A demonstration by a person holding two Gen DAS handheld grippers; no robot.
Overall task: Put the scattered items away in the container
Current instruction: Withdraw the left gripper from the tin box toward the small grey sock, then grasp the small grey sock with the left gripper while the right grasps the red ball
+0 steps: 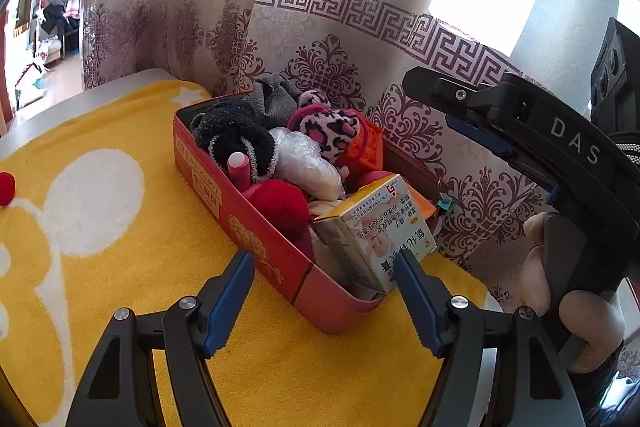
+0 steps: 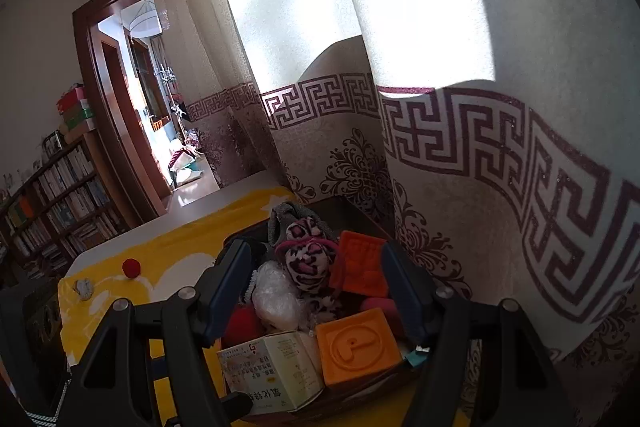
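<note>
The left gripper is spread wide with nothing between its blue fingers. Just ahead of it sits the red tin box on the yellow towel that covers the tabletop. The box is stuffed full. The nearest thing to this gripper is a yellow and white medicine box, tilted, sticking up out of the near end, touching or almost touching the right-side finger. Farther in are a red pom-pom, a clear plastic bag, a black fuzzy sock, a pink spotted sock and a grey sock at the far end.

The right gripper hangs above the same box, also spread wide and holding nothing. Right under it are two orange blocks — one with a letter P close by, one farther ahead.

Two things lie loose on the towel, well off to the left of the right gripper — a small red ball and a small white crumpled scrap.

A patterned curtain hangs behind the box.
</note>
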